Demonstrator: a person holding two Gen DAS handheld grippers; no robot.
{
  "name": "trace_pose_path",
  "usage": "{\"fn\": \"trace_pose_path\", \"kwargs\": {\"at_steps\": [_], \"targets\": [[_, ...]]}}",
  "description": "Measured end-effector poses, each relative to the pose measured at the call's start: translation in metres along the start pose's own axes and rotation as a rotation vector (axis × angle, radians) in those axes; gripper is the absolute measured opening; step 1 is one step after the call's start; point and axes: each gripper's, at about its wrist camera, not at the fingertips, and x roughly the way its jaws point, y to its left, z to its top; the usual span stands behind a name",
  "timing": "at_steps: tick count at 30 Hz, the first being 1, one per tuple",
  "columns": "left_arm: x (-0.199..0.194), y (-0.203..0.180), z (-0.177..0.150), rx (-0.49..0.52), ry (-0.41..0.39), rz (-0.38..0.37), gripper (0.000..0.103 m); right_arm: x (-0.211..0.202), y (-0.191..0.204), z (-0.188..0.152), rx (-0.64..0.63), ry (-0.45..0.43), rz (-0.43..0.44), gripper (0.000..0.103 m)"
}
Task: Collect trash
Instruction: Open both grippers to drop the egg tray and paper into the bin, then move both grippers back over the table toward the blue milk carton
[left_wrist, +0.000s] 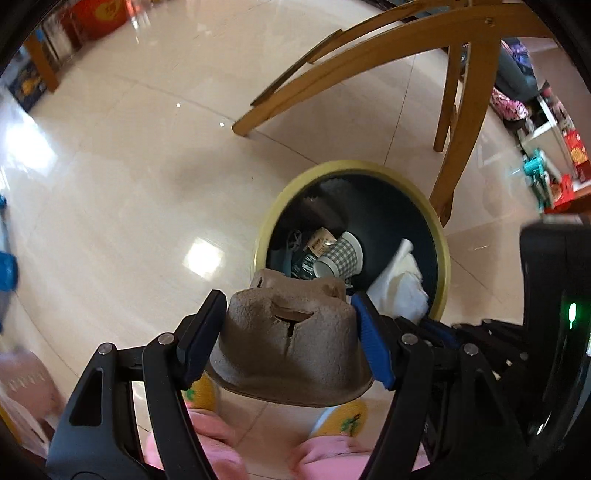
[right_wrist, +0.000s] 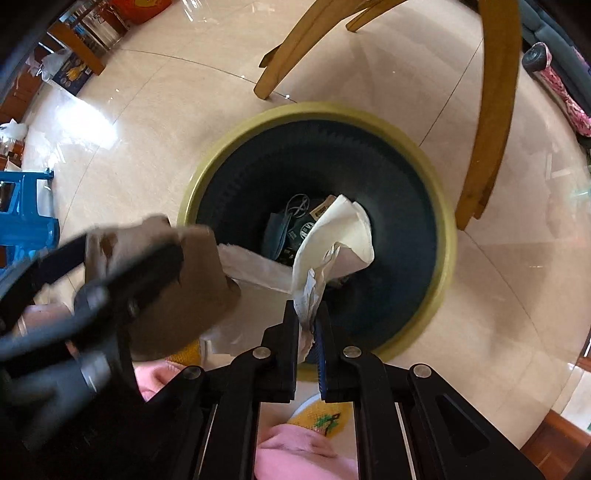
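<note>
Left gripper (left_wrist: 291, 332) clamps pulp tray (left_wrist: 291, 347), right gripper (right_wrist: 309, 328) pinches tissue (right_wrist: 332, 243), both over bin (right_wrist: 436, 295)

a brown pulp carton piece (left_wrist: 291, 347) is held upside down beside the yellow-rimmed bin (right_wrist: 439, 206); a crumpled white tissue (right_wrist: 332, 243) is pinched above its dark inside.

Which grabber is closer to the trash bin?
The right gripper. It holds a white tissue right over the trash bin opening. The left gripper, clamping a brown cardboard tray, is beside the rim, not over the opening.
</note>
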Motion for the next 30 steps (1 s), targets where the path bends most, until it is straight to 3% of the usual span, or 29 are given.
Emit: {"fn": "trace_pose_path", "kwargs": {"at_steps": [2,5,6,7,8,15,21,24,30], "targets": [[0.005,0.005,-0.001,-0.031,0.002,-0.042,0.068,0.007,-0.001,0.002,0.02,-0.002,0.023,0.011],[0.011,0.01,0.002,-0.038,0.017,-0.061,0.069,0.012,0.0,0.006,0.041,-0.002,0.022,0.03],[0.012,0.01,0.003,-0.034,0.021,-0.059,0.072,0.012,0.0,0.006,0.046,-0.006,0.025,0.037],[0.015,0.01,0.004,-0.026,0.023,-0.054,0.081,0.011,-0.001,0.005,0.054,-0.013,0.027,0.04],[0.014,0.01,0.005,-0.019,0.022,-0.049,0.087,0.011,-0.001,0.006,0.063,-0.019,0.028,0.04],[0.01,0.016,0.015,-0.009,0.016,-0.042,0.089,0.019,-0.014,0.013,0.154,-0.008,0.008,0.042],[-0.012,0.014,0.013,-0.002,-0.002,-0.043,0.089,-0.01,-0.021,0.005,0.198,-0.026,-0.005,0.042],[-0.035,0.015,0.014,-0.011,0.002,-0.032,0.089,-0.04,-0.019,0.001,0.214,-0.035,-0.005,0.042],[-0.129,0.018,0.013,0.004,-0.052,-0.013,0.089,-0.119,-0.007,-0.024,0.216,-0.054,-0.005,0.042]]}}
